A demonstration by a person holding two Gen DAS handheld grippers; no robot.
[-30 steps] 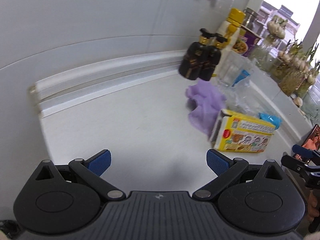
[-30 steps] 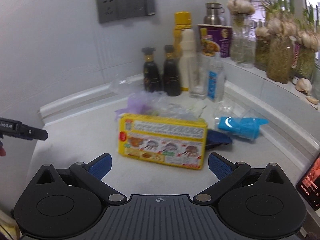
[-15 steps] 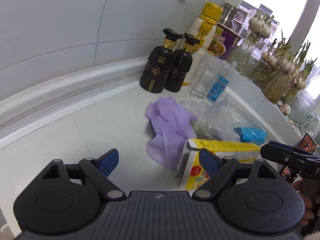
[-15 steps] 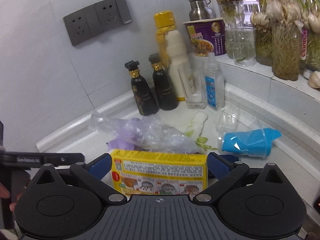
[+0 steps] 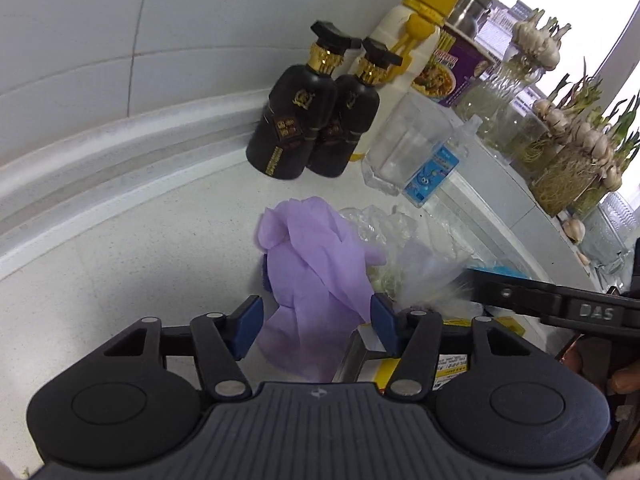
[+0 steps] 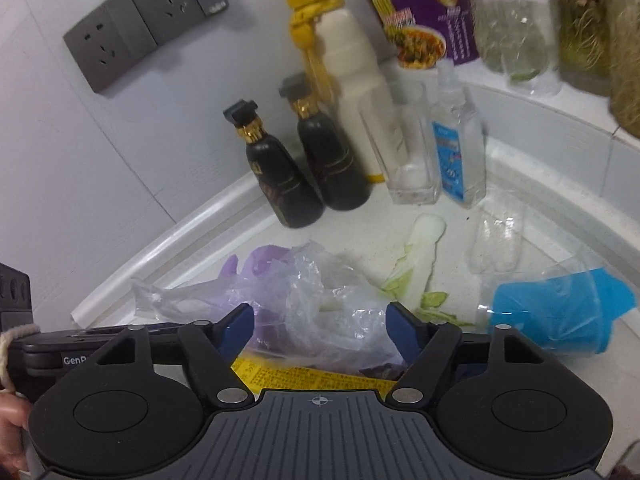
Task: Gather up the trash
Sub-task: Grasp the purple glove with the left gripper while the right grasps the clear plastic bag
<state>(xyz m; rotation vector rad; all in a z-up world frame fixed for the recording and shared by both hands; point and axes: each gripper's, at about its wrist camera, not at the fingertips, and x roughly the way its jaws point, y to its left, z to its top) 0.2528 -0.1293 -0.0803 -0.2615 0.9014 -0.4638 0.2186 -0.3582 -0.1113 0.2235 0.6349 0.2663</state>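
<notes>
A crumpled purple glove [image 5: 316, 264] lies on the white counter between the fingers of my left gripper [image 5: 316, 324]. Its jaws are closing and the pads sit at the glove's edges. In the right wrist view a clear plastic bag [image 6: 312, 304] lies between the fingers of my right gripper [image 6: 320, 326], whose jaws are also closing, above a yellow box [image 6: 312, 376]. The glove [image 6: 260, 264] shows behind the bag. A blue cup in clear wrap [image 6: 560, 316] and vegetable scraps [image 6: 424, 256] lie to the right. Each gripper's finger shows at the edge of the other's view.
Two dark bottles [image 6: 304, 164], a white bottle with a yellow cap [image 6: 344, 80], a glass [image 6: 412, 160] and a small clear bottle [image 6: 456, 148] stand against the wall. A noodle cup [image 6: 424, 24] and jars of sprouting garlic [image 5: 568, 160] stand on the raised ledge.
Both grippers have moved forward into the pile and their jaws have narrowed. The glove now lies between the left fingers and the plastic bag between the right fingers.
</notes>
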